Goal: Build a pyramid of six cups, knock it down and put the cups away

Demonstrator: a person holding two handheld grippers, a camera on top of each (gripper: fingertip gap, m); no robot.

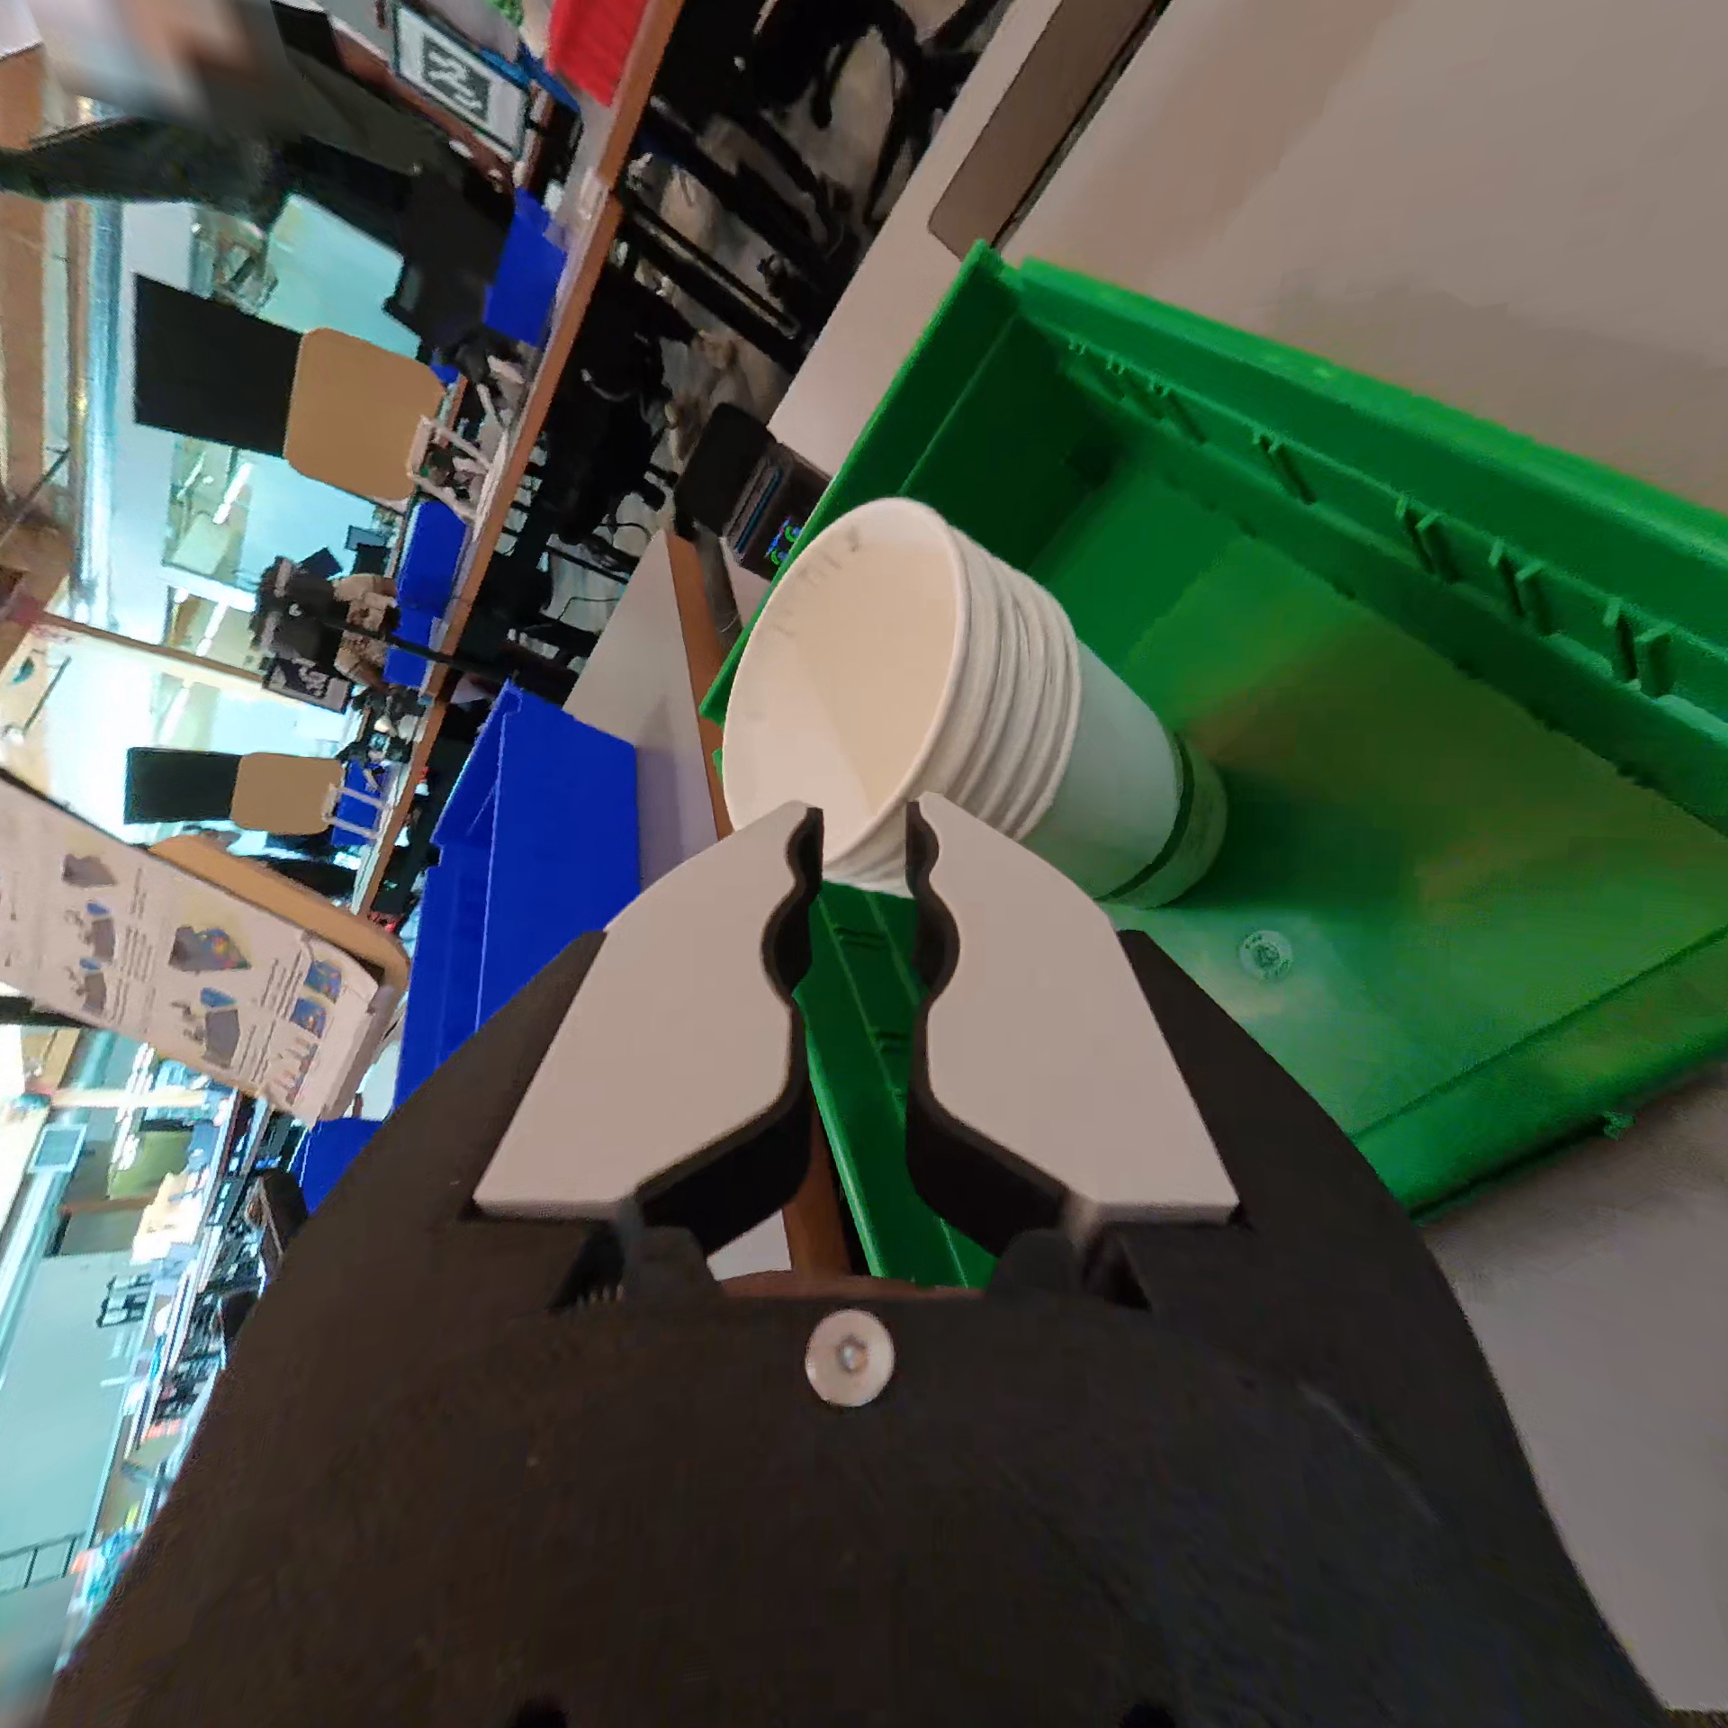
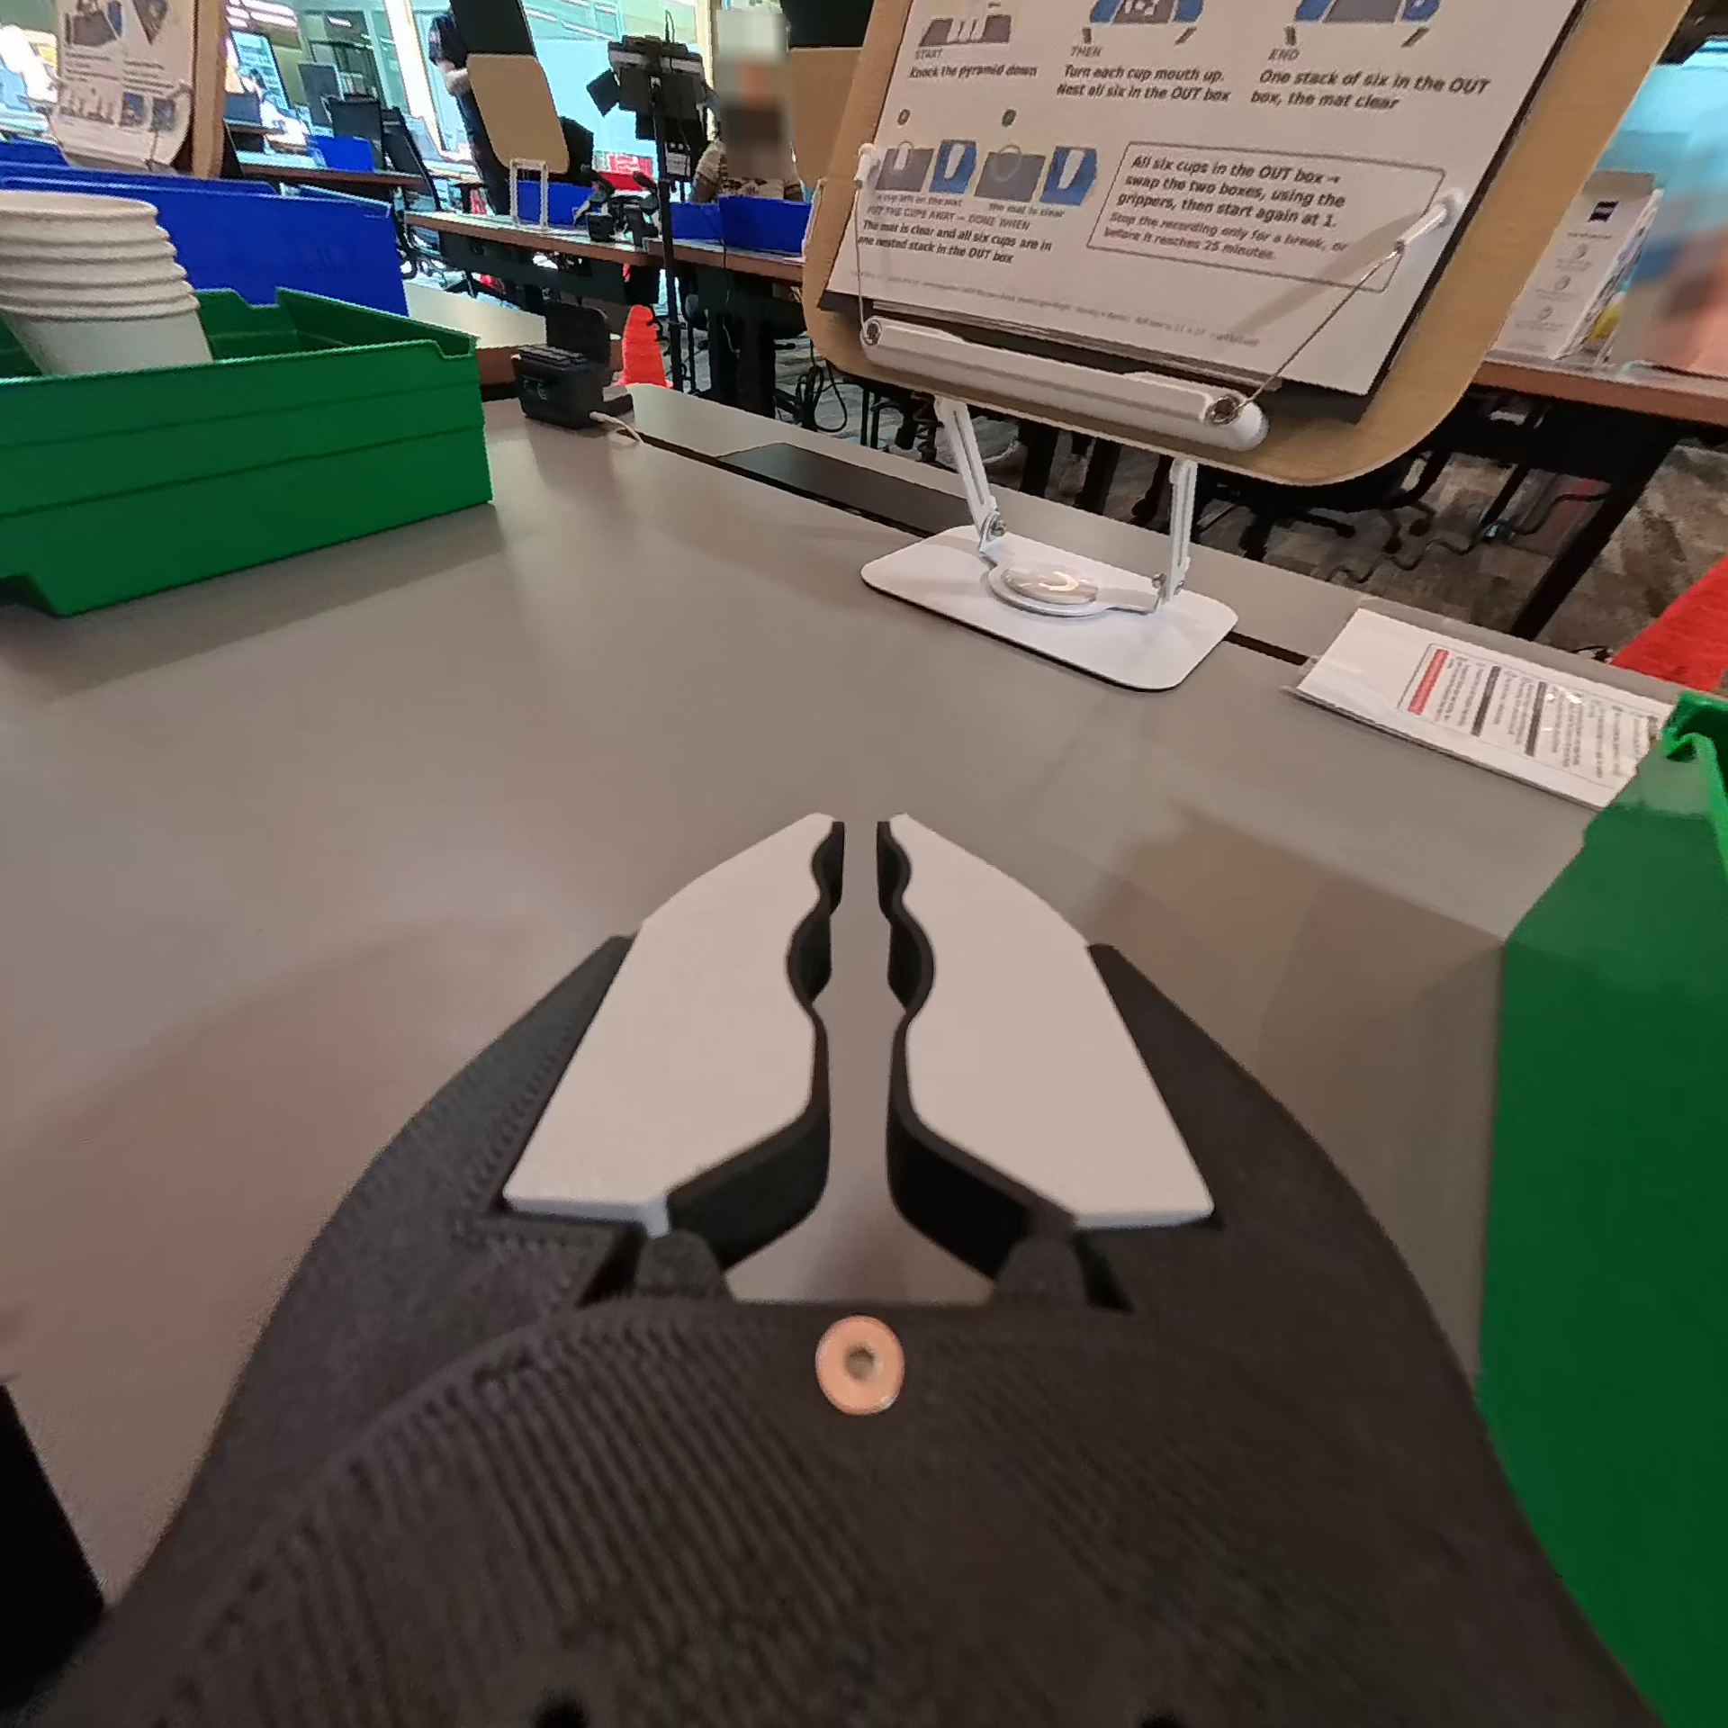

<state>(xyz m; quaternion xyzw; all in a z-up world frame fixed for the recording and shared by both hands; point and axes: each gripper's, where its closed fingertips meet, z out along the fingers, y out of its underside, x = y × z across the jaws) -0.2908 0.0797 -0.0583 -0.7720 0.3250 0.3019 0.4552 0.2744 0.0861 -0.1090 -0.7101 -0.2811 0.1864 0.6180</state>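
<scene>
A stack of several nested white paper cups (image 1: 944, 711) stands inside a green bin (image 1: 1403, 842); the left wrist view is rolled sideways. My left gripper (image 1: 865, 823) has its jaws closed on the rim of the stack's top cup, one finger inside the mouth and one outside. The same stack (image 2: 93, 271) and bin (image 2: 234, 449) show at the far left of the right wrist view. My right gripper (image 2: 860, 828) is shut and empty, low over the bare grey table (image 2: 561, 748), well apart from the cups.
A second green bin (image 2: 1627, 1122) stands close on the right of my right gripper. A document stand (image 2: 1122, 234) with a white base and a laminated sheet (image 2: 1487, 711) sit farther back. A black device (image 2: 570, 374) lies behind the first bin. Blue bins (image 1: 524, 860) lie beyond.
</scene>
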